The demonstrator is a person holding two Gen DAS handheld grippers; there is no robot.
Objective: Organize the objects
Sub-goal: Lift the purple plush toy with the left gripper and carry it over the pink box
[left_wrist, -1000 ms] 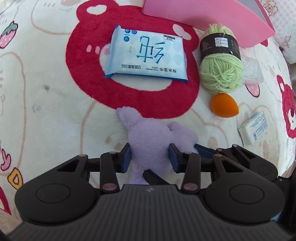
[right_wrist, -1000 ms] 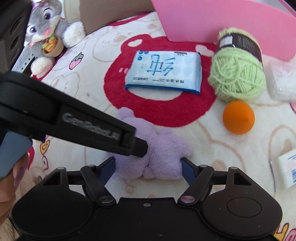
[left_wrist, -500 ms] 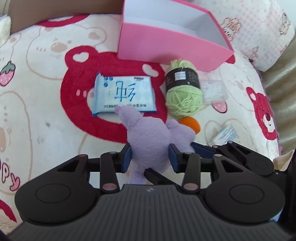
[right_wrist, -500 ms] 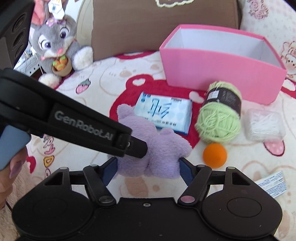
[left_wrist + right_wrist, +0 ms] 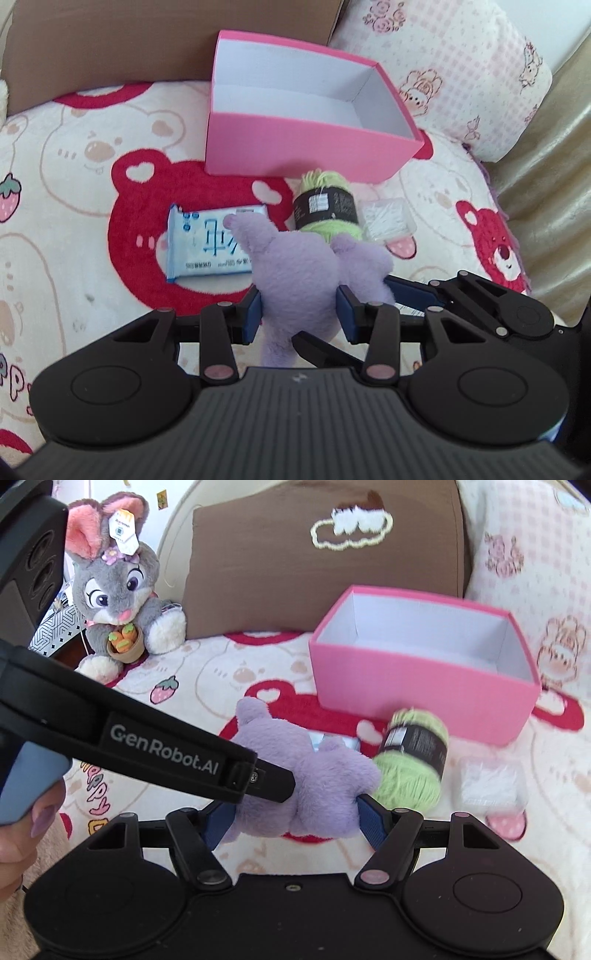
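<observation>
A purple plush toy point(image 5: 303, 273) is held in the air between both grippers. My left gripper point(image 5: 299, 314) is shut on its body. My right gripper point(image 5: 295, 816) is shut on it too point(image 5: 306, 775), from the other side. The left gripper's body crosses the right wrist view point(image 5: 166, 753). An open, empty pink box point(image 5: 310, 147) stands ahead on the blanket; it also shows in the right wrist view point(image 5: 421, 686).
On the bear-print blanket lie a blue wipes pack point(image 5: 207, 243), a green yarn ball point(image 5: 325, 206), and a clear plastic case point(image 5: 388, 218). A grey bunny plush point(image 5: 118, 598) and a brown pillow point(image 5: 314, 565) stand at the back. A pink pillow point(image 5: 461, 66) is right.
Both grippers have lifted the purple plush off the blanket and pulled back, so the pink box has come fully into view. The orange sponge is now hidden behind the plush.
</observation>
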